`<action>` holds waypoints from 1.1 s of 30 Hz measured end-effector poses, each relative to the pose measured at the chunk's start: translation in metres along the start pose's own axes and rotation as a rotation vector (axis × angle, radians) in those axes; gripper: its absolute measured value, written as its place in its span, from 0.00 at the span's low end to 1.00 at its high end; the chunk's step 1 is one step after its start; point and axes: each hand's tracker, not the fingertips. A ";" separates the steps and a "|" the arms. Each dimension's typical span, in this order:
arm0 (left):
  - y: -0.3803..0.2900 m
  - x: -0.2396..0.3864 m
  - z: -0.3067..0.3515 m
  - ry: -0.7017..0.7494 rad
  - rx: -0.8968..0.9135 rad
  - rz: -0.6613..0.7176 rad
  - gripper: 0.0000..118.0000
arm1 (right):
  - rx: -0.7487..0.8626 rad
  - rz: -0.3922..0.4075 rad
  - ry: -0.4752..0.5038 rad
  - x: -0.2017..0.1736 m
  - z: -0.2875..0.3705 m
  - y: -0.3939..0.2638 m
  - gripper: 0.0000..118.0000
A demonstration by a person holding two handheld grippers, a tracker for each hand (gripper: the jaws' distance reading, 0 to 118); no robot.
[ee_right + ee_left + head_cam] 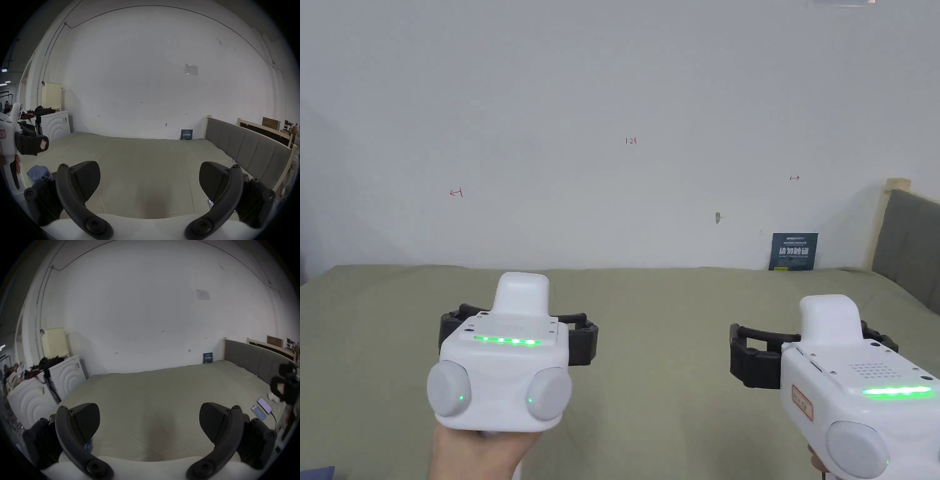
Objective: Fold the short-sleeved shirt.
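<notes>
Your head view looks level across the bed (650, 294) toward the white wall (612, 125). Both gripper views sit low over the bed, facing that same wall; all three share the dark sign (794, 251) at its foot.

I hold my left gripper (519, 325) and right gripper (800, 350) side by side above the olive-green bed (650, 350), jaws apart, facing the white wall (612, 125) behind it. A crumpled blue shirt (38, 173) lies at the bed's near left; the grey padded headboard (246, 146) stands right.
</notes>
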 end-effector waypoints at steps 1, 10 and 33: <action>-0.001 0.000 0.003 0.000 0.021 0.020 1.00 | -0.003 -0.002 -0.009 -0.001 -0.001 -0.002 1.00; -0.004 -0.012 0.042 0.007 0.085 0.134 1.00 | -0.005 -0.092 -0.058 0.003 0.008 -0.003 1.00; -0.041 -0.035 0.052 -0.051 0.022 0.172 1.00 | -0.024 0.003 -0.020 -0.013 0.048 -0.015 1.00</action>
